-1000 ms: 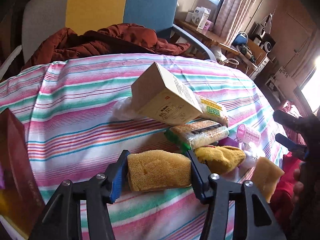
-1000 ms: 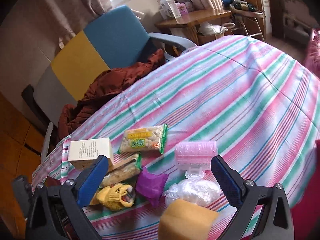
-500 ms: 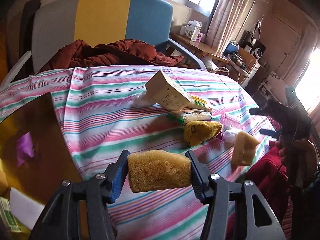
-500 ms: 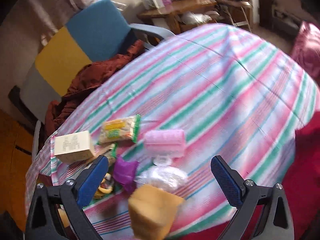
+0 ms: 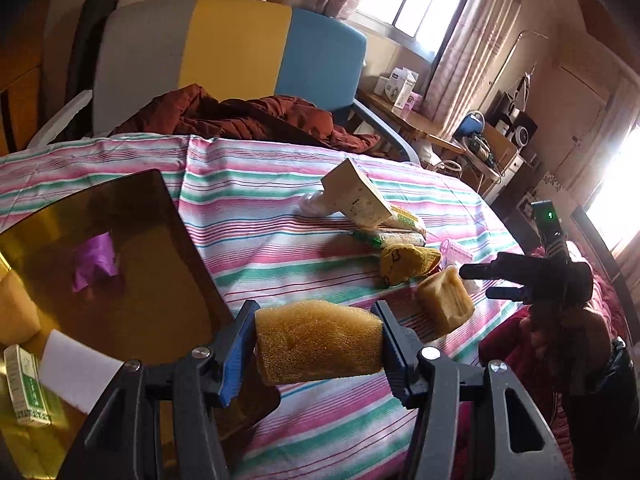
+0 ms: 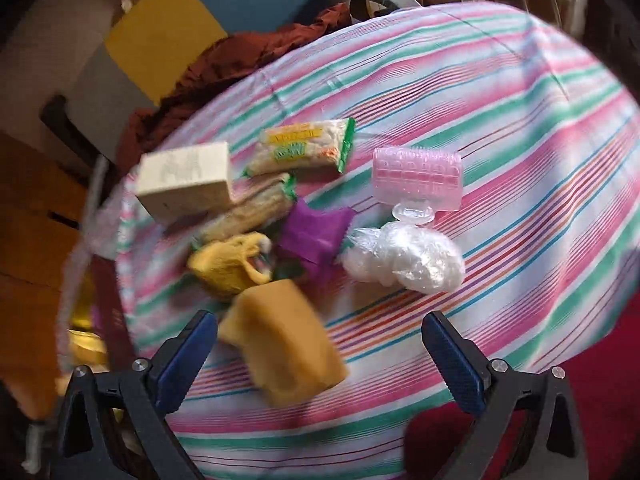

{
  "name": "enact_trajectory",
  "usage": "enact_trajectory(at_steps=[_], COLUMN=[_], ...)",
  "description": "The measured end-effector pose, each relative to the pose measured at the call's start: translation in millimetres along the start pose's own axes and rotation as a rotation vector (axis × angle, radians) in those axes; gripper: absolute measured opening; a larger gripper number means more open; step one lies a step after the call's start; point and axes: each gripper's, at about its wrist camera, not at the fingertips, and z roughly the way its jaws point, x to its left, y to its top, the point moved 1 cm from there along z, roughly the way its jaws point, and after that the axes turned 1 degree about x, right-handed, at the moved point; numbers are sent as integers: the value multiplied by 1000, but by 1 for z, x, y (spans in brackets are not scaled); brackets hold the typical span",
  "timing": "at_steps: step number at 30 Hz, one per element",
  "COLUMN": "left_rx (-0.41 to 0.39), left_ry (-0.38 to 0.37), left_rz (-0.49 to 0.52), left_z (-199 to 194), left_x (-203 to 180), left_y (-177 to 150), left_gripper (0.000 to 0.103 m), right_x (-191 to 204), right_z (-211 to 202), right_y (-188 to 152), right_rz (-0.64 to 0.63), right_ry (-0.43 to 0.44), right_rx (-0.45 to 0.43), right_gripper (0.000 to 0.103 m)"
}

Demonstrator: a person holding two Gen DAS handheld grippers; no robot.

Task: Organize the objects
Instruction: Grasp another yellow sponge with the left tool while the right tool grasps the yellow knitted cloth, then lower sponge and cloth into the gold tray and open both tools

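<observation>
My left gripper [image 5: 316, 348] is shut on a yellow sponge [image 5: 318, 346], held in the air over the near edge of the striped table [image 5: 256, 216], beside an amber translucent bin [image 5: 104, 264]. A second yellow sponge [image 6: 282, 344] [image 5: 446, 304] lies near the table's edge. My right gripper [image 6: 324, 348] hangs open just above it, with the sponge between the left finger and the gap's middle and not touched. Behind it lie a yellow knit item [image 6: 230, 264], a purple wrapper [image 6: 316, 236], a crumpled clear bag [image 6: 404, 258], a pink hair roller [image 6: 416, 180], two snack packs [image 6: 300, 148] and a cream box [image 6: 186, 182].
The bin holds a purple scrap [image 5: 96, 264], a white pad [image 5: 76, 374] and a small green-printed box [image 5: 26, 384]. A chair [image 5: 236, 48] with a rust-red jacket [image 5: 248, 116] stands behind the table. A person's hand [image 5: 560, 320] grips the right tool at the right.
My left gripper has carried its sponge left and up, away from the pile, and the amber bin has come into view. My right gripper has tipped down and closed in on the second sponge.
</observation>
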Motion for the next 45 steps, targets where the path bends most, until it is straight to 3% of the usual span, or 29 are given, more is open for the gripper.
enact_trajectory(at_steps=[7,12,15,18,20,24,26,33,39,45], left_rx=[-29,-53,-59,-62,-63,-71,-75,-105,-154,-192], left_ry=[6,22,34,46,53,63,66,100,166,225], left_rz=[-34,-69,-92,-110,-113,-123,-132,-180,-251,-289], left_z=[-23,-39,-44,-47,-48,-52,-53,-66,-91,-108], left_x=[16,27,35,41,42,47,51,73,109,144], left_y=[-12,-18,-22,-25,-26,-28,-28,-33,-37,-31], left_gripper=[57,58,58,58,58,58,58,58,58,58], right_x=[8,59,96,115,120,123,121,143,213,285], right_z=[-6,-2,17,41,60,69,57,-8,-27,-15], right_y=[5,9,15,20,21,14,12,-9,-38,-75], right_rz=[-59,-302,-472,-556,-585,-615,-603,-603,-696,-795], right_ry=[-27,-53,-128,-193,-229,-241,-219,-47,110,223], right_rx=[-38,-65,-60,-24,9,9,-17,-131,-167,-121], right_gripper=[103,101,93,85,59,47,42,42,42,42])
